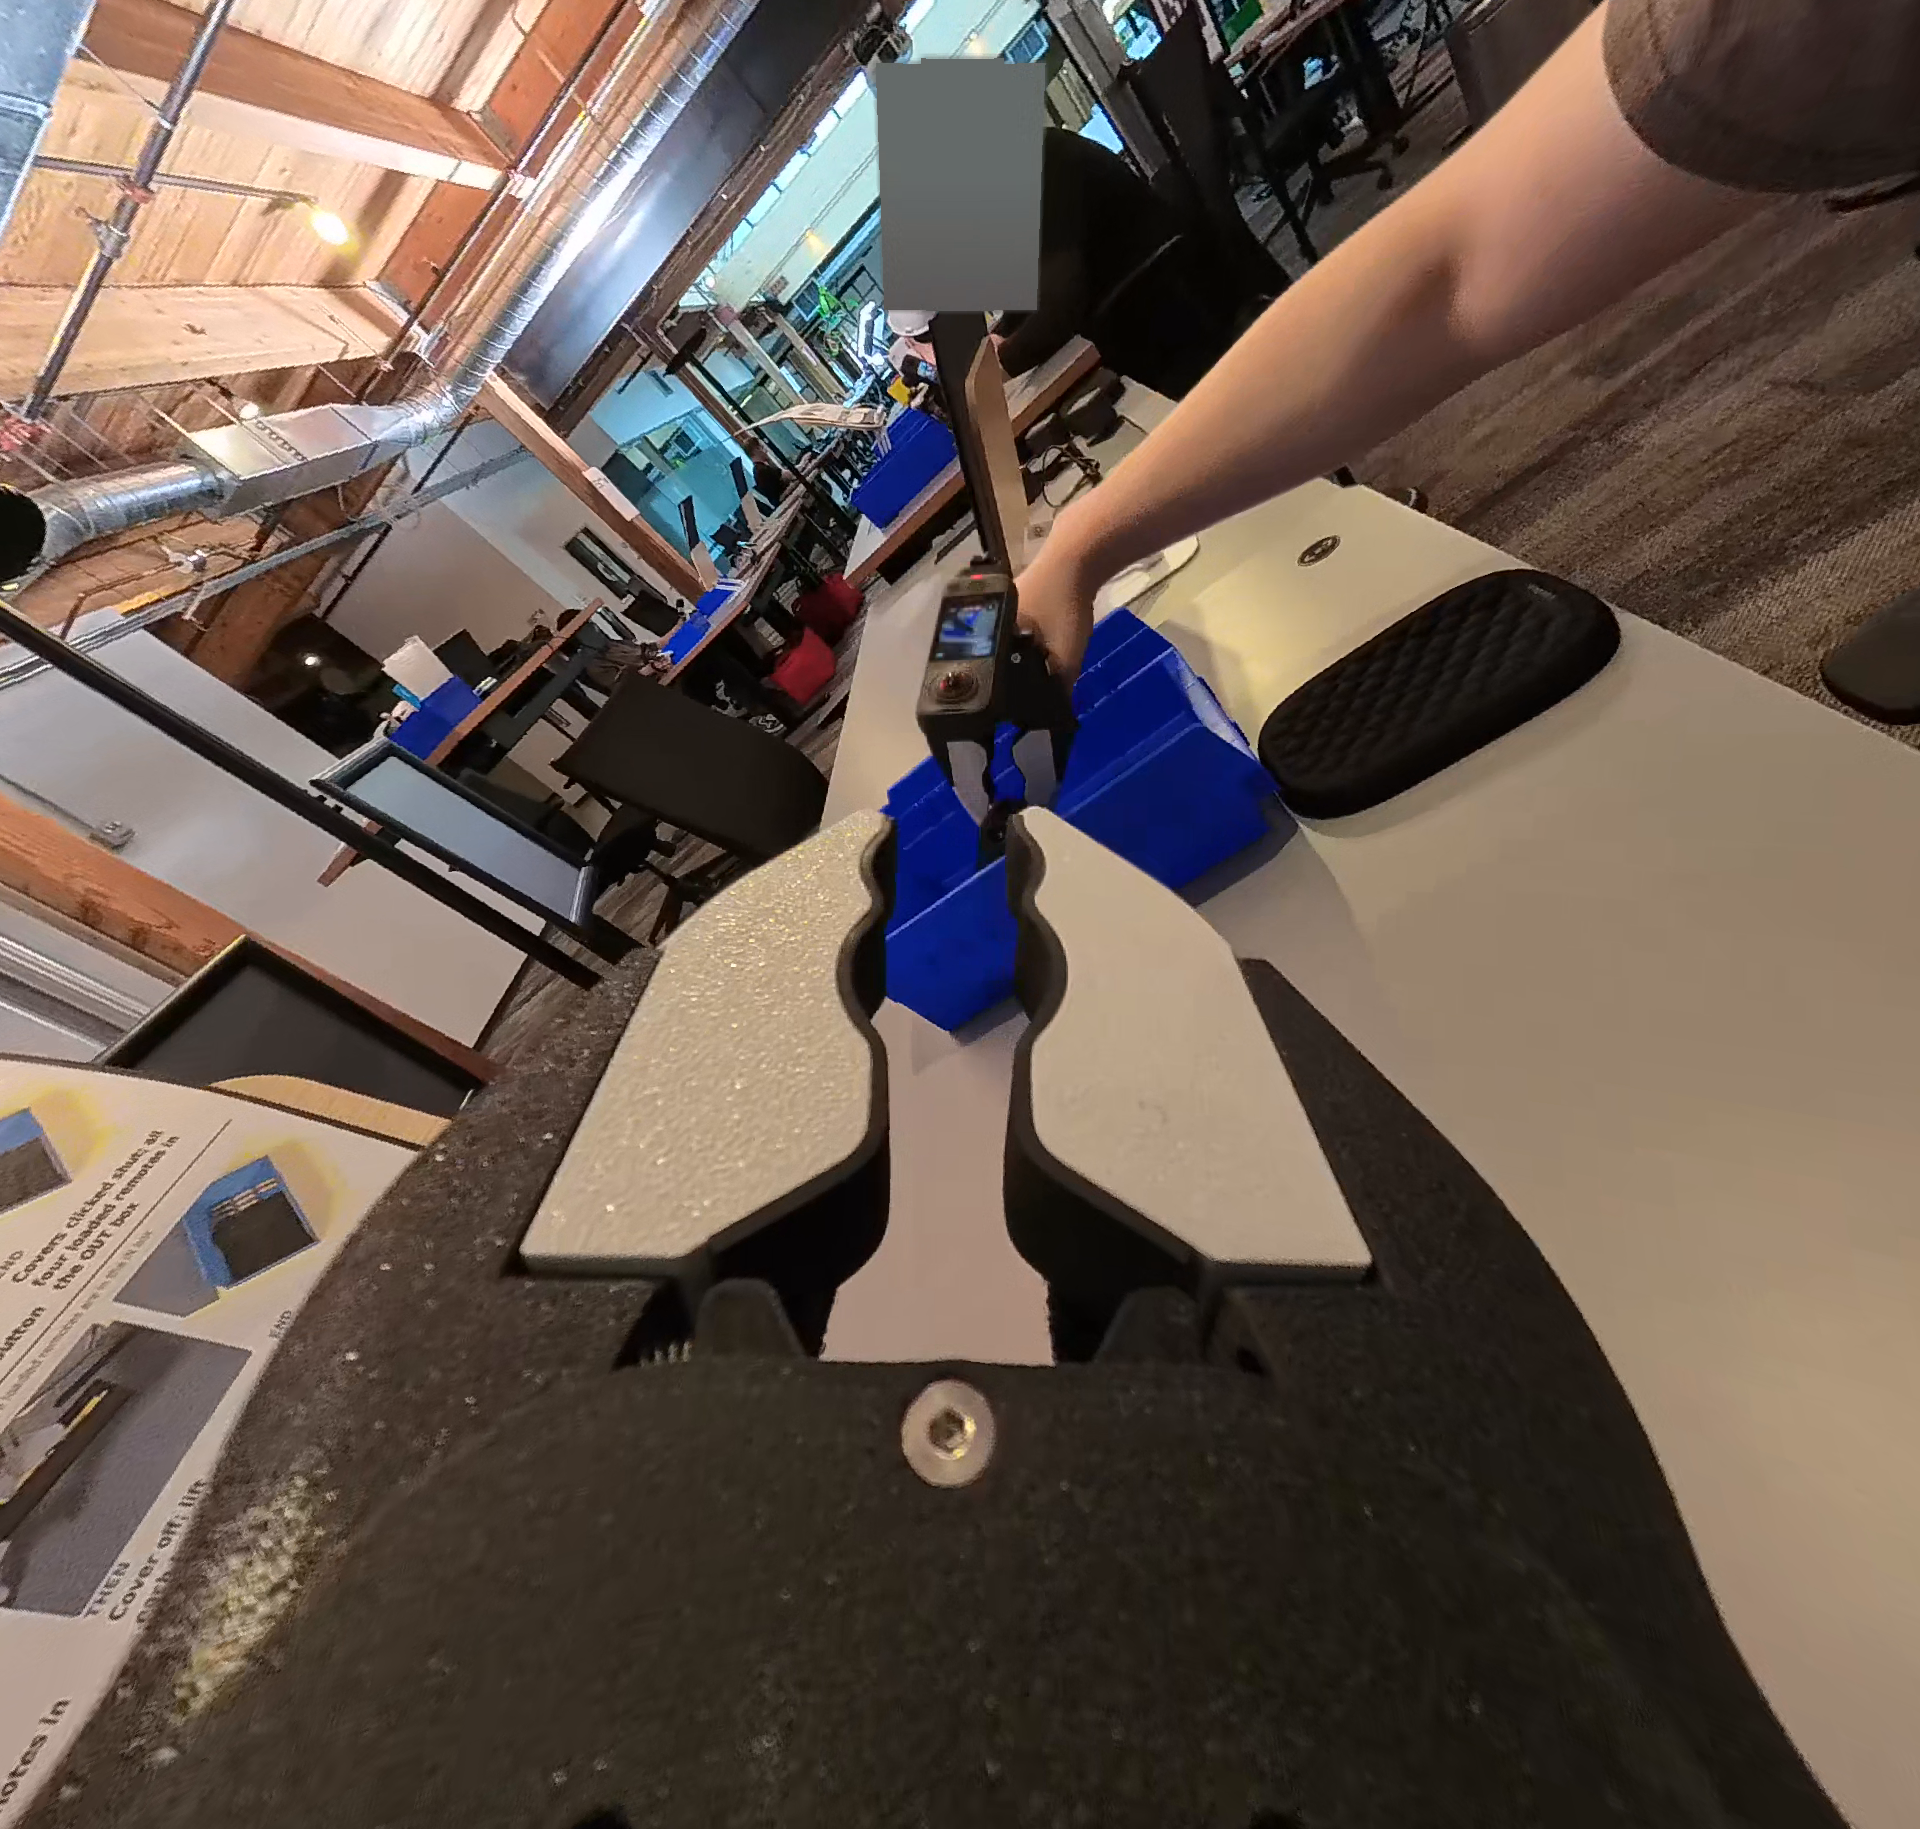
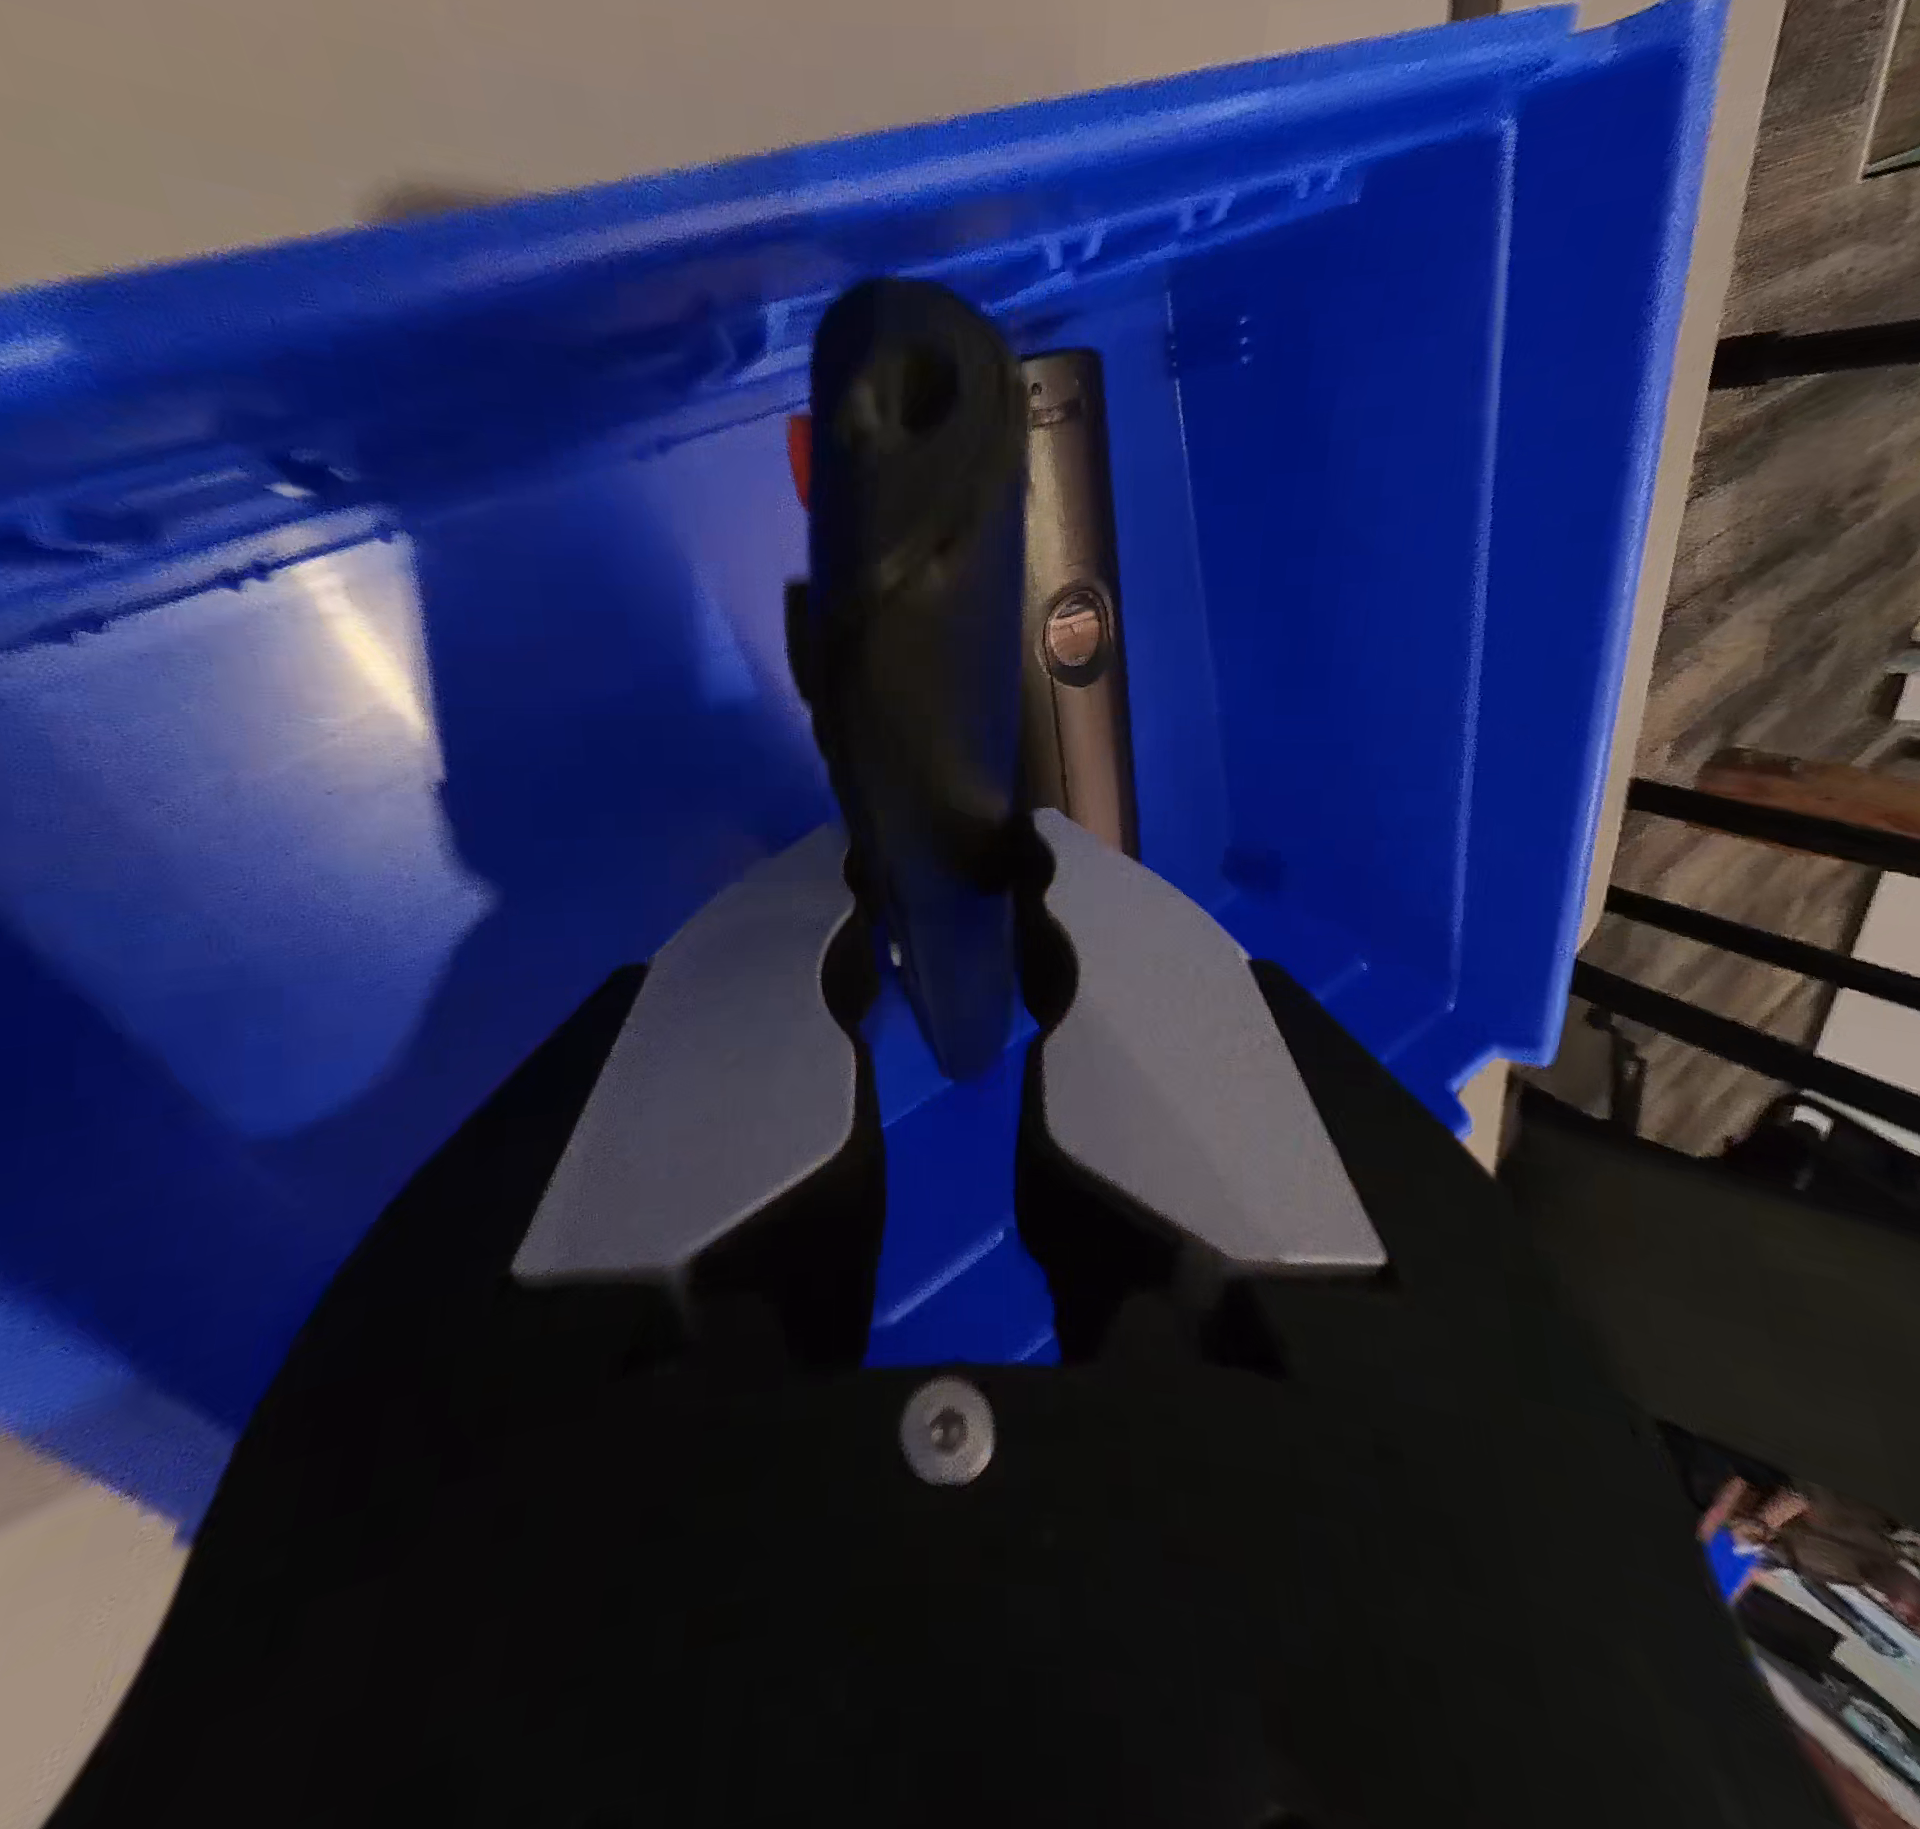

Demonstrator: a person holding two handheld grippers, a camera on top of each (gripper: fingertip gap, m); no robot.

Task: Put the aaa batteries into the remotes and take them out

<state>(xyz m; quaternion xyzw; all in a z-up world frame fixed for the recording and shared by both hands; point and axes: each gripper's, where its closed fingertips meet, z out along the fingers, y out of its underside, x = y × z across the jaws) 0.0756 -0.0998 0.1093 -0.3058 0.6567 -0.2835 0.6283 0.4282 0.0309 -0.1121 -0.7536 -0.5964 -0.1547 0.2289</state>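
Clenched on a black remote inside the blue bin, the right gripper appears mid-fetch or mid-deposit beside a grey remote farther back, while the left gripper waits released, empty, short of the bins, ready to steady the remote.

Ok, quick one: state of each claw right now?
Left claw: open, holding nothing.
Right claw: closed on a black remote over the blue bin.
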